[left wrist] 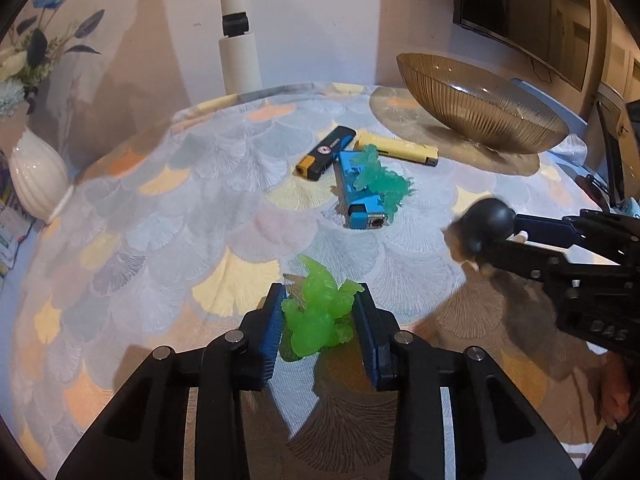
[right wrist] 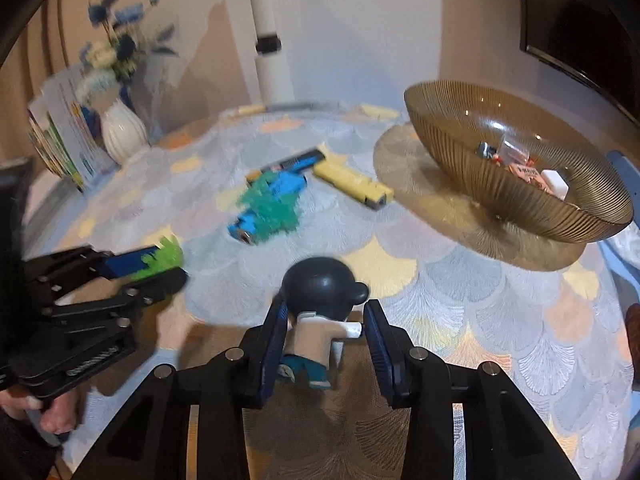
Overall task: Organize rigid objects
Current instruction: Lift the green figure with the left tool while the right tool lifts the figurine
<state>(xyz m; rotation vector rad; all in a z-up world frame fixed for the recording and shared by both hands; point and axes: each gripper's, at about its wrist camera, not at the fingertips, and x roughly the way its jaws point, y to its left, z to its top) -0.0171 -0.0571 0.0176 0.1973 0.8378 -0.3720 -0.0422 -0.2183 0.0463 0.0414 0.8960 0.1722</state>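
My left gripper (left wrist: 320, 312) is shut on a bright green translucent toy figure (left wrist: 320, 312), held just above the tablecloth; it also shows in the right wrist view (right wrist: 162, 260). My right gripper (right wrist: 325, 330) is shut on a small figurine (right wrist: 320, 320) with a black round head, white shirt and teal trousers; it shows at the right in the left wrist view (left wrist: 486, 228). On the table lie a blue lighter (left wrist: 358, 190) with a teal toy figure (left wrist: 380, 178) on it, a black-and-orange lighter (left wrist: 326, 152) and a yellow lighter (left wrist: 396, 148).
A ribbed amber glass bowl (right wrist: 516, 196) stands at the back right and holds several small items (right wrist: 524, 168). A white vase (left wrist: 36, 176) with blue flowers and some booklets (right wrist: 64, 140) stand at the left. A white pole (left wrist: 238, 32) rises behind the table.
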